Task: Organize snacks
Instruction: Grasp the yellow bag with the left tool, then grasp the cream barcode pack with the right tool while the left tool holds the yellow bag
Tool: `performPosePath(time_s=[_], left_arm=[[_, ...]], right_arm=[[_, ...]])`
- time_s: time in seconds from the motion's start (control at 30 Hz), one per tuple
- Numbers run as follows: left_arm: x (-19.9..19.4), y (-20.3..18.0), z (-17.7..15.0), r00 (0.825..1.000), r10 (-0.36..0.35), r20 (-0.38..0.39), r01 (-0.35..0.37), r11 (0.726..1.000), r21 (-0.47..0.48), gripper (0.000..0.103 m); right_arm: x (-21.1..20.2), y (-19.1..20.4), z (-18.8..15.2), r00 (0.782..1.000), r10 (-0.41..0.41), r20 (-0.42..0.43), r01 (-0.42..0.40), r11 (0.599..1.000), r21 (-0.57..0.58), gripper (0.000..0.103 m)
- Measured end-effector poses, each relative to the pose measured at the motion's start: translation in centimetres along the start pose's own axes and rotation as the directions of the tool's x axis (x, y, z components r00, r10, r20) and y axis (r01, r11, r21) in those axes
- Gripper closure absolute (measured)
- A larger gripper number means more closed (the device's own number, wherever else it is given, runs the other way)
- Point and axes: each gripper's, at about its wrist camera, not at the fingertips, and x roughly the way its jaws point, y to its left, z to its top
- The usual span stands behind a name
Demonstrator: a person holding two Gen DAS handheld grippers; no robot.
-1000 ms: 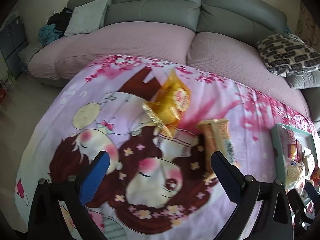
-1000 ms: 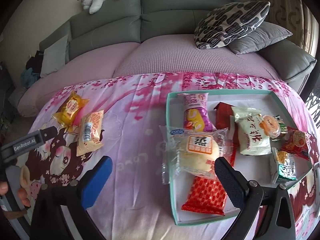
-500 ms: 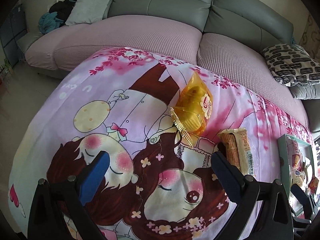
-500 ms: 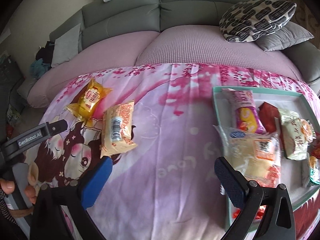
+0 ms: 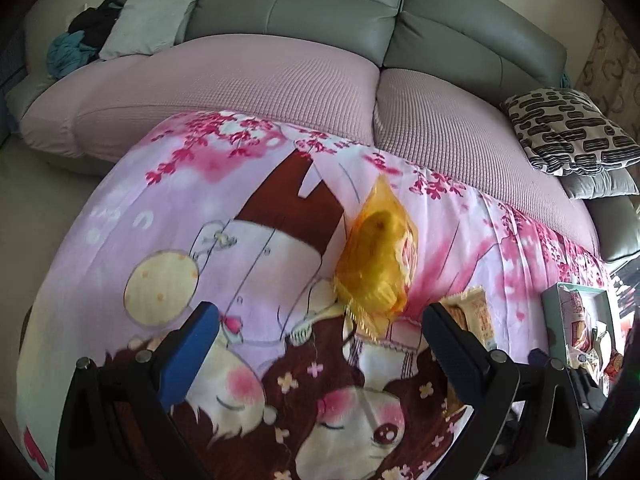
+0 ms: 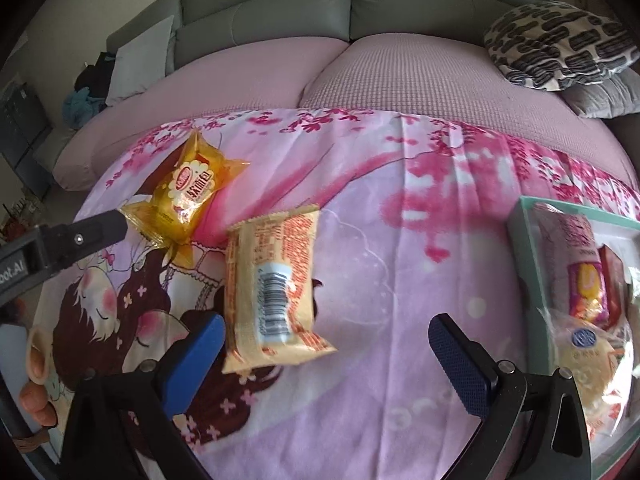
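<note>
A yellow snack pack (image 5: 378,256) (image 6: 188,196) lies on the pink cartoon blanket (image 5: 248,240) just ahead of my open left gripper (image 5: 320,344), slightly right of its middle. A pale orange wrapped cake (image 6: 272,280) (image 5: 472,312) with a barcode lies beside it. My open right gripper (image 6: 328,352) hovers with its left finger next to that cake. In the right wrist view, the left gripper's finger (image 6: 92,232) touches the yellow pack's lower left corner. A teal tray (image 6: 524,232) (image 5: 552,308) at the right holds several snacks.
A grey sofa with pink seat covers (image 5: 280,80) runs behind the blanket. A black-and-white patterned cushion (image 6: 560,44) (image 5: 572,132) and a grey one lie at right. Clothes (image 5: 72,48) are piled at the sofa's left end. A hand (image 6: 36,384) shows at the lower left.
Both grippers have moved forward and left. The yellow pack now sits closer to the left gripper; the orange cake now lies at the right gripper's left finger. The tray has slid to the right edge.
</note>
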Motion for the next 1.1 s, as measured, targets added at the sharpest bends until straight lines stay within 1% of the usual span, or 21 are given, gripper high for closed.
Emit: performPosePath(time_s=[0.13,0.23,0.43,0.5,0.53,0.57,0.6,0.63,0.67,0.73,0.83,0.9,0.93,0.97,1.0,1.07,1.1], left_arm=[[1.0,-0.8,1.4,1.000,-0.008,-0.016,0.008,0.999,0.048,0.002],[1.9,-1.3,1.9,0.999,-0.019,-0.036,0.021,0.998,0.061,0.002],[4.1,-2.6,2.8,0.997,-0.030,-0.075,0.035,0.997,0.073,0.003],[4.7,-2.9,3.0,0.995,-0.055,-0.085,0.061,0.996,0.066,0.003],[5.0,-3.1,3.1,0.995,-0.065,-0.081,0.071,0.995,0.064,0.006],[5.4,-3.3,3.2,0.994,-0.071,-0.087,0.077,0.995,0.062,0.012],[5.7,-3.6,3.2,0.993,-0.075,-0.093,0.081,0.995,0.062,0.016],[6.0,-3.9,3.2,0.992,-0.078,-0.098,0.085,0.994,0.062,0.023],[6.4,-4.2,3.2,0.991,-0.079,-0.107,0.086,0.994,0.065,0.027],[6.7,-4.7,3.2,0.990,-0.081,-0.114,0.089,0.994,0.069,0.030],[7.1,-5.0,3.1,0.987,-0.098,-0.126,0.106,0.993,0.056,0.042],[7.1,-4.9,2.9,0.986,-0.110,-0.123,0.116,0.992,0.045,0.045],[6.9,-5.0,2.8,0.987,-0.111,-0.118,0.117,0.992,0.044,0.050],[6.8,-5.0,2.7,0.987,-0.114,-0.117,0.119,0.992,0.043,0.053],[6.6,-5.0,2.6,0.987,-0.116,-0.114,0.121,0.992,0.039,0.053],[6.3,-5.0,2.3,0.986,-0.121,-0.116,0.124,0.992,0.022,0.056],[6.2,-5.0,2.1,0.985,-0.128,-0.113,0.129,0.992,0.009,0.057]], right_arm=[[1.4,1.0,0.8,1.000,-0.010,-0.009,0.010,1.000,-0.017,0.000],[2.5,1.4,1.2,0.999,-0.046,-0.021,0.046,0.999,-0.027,0.000],[2.9,0.2,1.7,0.996,-0.093,-0.006,0.093,0.996,-0.018,0.001],[2.9,-0.5,1.8,0.994,-0.108,-0.003,0.108,0.994,-0.008,0.001],[2.8,-0.9,1.8,0.993,-0.114,-0.002,0.114,0.993,-0.002,0.001],[2.8,-1.3,1.9,0.993,-0.121,0.000,0.121,0.993,0.004,0.002],[2.7,-1.7,1.9,0.992,-0.127,0.001,0.126,0.992,0.010,0.002],[2.7,-2.1,2.0,0.992,-0.130,0.001,0.130,0.991,0.017,0.005],[2.6,-2.5,2.0,0.991,-0.132,0.001,0.132,0.991,0.024,0.008],[2.5,-3.0,2.0,0.990,-0.140,0.003,0.140,0.990,0.031,0.011],[2.3,-3.8,2.0,0.992,-0.127,0.000,0.127,0.991,0.048,0.022],[2.2,-4.2,2.0,0.993,-0.119,0.000,0.118,0.991,0.060,0.027],[2.1,-4.4,2.0,0.994,-0.110,0.001,0.109,0.992,0.067,0.031],[2.0,-4.6,2.0,0.995,-0.100,0.002,0.100,0.992,0.073,0.034],[1.9,-4.7,1.9,0.996,-0.094,0.001,0.093,0.993,0.075,0.036],[1.7,-4.9,1.9,0.997,-0.076,0.002,0.075,0.994,0.084,0.046],[1.5,-4.8,1.8,0.998,-0.067,0.001,0.067,0.994,0.089,0.049]])
